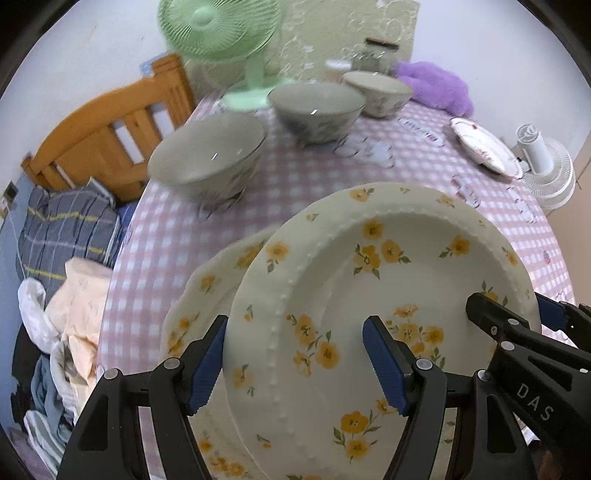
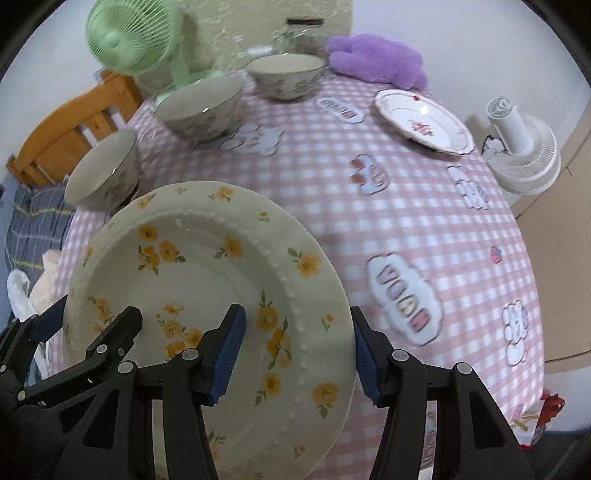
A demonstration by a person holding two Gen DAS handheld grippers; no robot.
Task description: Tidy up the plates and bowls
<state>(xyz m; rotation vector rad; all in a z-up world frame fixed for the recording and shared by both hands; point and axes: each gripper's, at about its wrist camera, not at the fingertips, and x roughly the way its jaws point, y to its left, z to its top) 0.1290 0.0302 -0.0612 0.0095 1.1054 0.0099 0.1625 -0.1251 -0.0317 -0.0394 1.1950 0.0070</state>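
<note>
A cream plate with yellow flowers (image 1: 388, 280) is held tilted above the pink checked table. My left gripper (image 1: 295, 365) grips its left rim, one finger under and one on top. My right gripper (image 2: 295, 354) grips its right rim (image 2: 207, 273) the same way; it also shows at the right in the left wrist view (image 1: 517, 332). A second yellow-flowered plate (image 1: 207, 291) lies on the table beneath it. Three grey-green bowls (image 1: 210, 155) (image 1: 317, 107) (image 1: 376, 92) stand in a row at the back left. A white plate with pink flowers (image 2: 424, 122) sits at the back right.
A green fan (image 2: 136, 37), a glass jar (image 2: 303, 33) and a purple plush toy (image 2: 380, 59) stand at the table's far edge. A white fan (image 2: 524, 155) stands beyond the right edge. A wooden bed frame (image 1: 110, 125) with bedding lies to the left.
</note>
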